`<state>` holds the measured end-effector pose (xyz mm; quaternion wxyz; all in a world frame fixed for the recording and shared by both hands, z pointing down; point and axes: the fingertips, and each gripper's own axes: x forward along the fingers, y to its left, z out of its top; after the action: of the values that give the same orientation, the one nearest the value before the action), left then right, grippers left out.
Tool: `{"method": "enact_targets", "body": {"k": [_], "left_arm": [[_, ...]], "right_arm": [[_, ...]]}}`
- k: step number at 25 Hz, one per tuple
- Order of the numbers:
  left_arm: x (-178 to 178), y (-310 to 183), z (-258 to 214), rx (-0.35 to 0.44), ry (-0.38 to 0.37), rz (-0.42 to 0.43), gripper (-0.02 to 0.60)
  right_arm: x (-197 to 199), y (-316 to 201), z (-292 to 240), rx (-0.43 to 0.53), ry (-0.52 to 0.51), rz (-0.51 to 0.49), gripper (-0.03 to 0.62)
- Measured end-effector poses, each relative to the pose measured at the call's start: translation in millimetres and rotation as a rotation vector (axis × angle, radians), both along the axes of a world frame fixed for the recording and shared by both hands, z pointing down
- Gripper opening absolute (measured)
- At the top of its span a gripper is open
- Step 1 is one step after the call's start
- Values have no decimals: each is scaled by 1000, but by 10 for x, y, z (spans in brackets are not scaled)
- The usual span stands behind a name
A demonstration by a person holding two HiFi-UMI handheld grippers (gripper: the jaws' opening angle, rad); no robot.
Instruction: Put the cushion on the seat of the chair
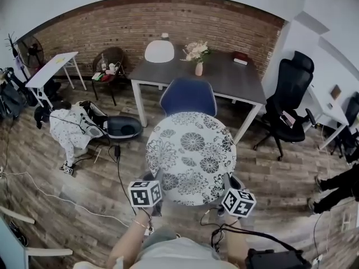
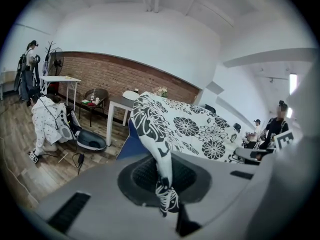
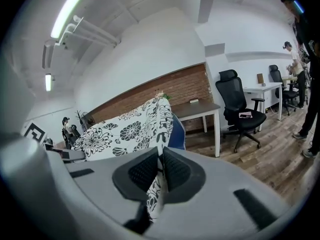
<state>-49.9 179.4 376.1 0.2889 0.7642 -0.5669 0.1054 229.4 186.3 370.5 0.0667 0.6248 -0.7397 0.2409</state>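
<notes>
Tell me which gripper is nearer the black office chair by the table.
Right. The right gripper clamps the cushion on the side facing the black office chair; the left gripper clamps the opposite edge, farther from it.

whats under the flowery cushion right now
Past the far edge of the cushion, only the backrest of the blue chair shows. The cushion covers the seat, so whether they touch cannot be seen.

The grey left claw (image 2: 164, 181) and right claw (image 3: 159, 171) bear black-and-white marker cubes (image 1: 145, 194).
</notes>
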Motion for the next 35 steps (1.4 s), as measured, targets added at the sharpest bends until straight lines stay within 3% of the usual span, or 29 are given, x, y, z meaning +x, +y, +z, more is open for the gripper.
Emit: {"method": "enact_targets", "body": {"k": [10, 16, 26, 35], "left_arm": [[28, -454, 195, -21, -7, 13, 15], [20, -1176, 217, -27, 4, 50, 15], [-312, -2497, 34, -3, 9, 68, 15], [-455, -3383, 122, -21, 26, 83, 15]], "right_arm": [[48, -345, 257, -36, -19, 21, 14], [5, -1013, 241, -41, -18, 54, 14], [-284, -2149, 59, -27, -10, 86, 14], [-414, -2981, 66, -37, 0, 109, 14]]}}
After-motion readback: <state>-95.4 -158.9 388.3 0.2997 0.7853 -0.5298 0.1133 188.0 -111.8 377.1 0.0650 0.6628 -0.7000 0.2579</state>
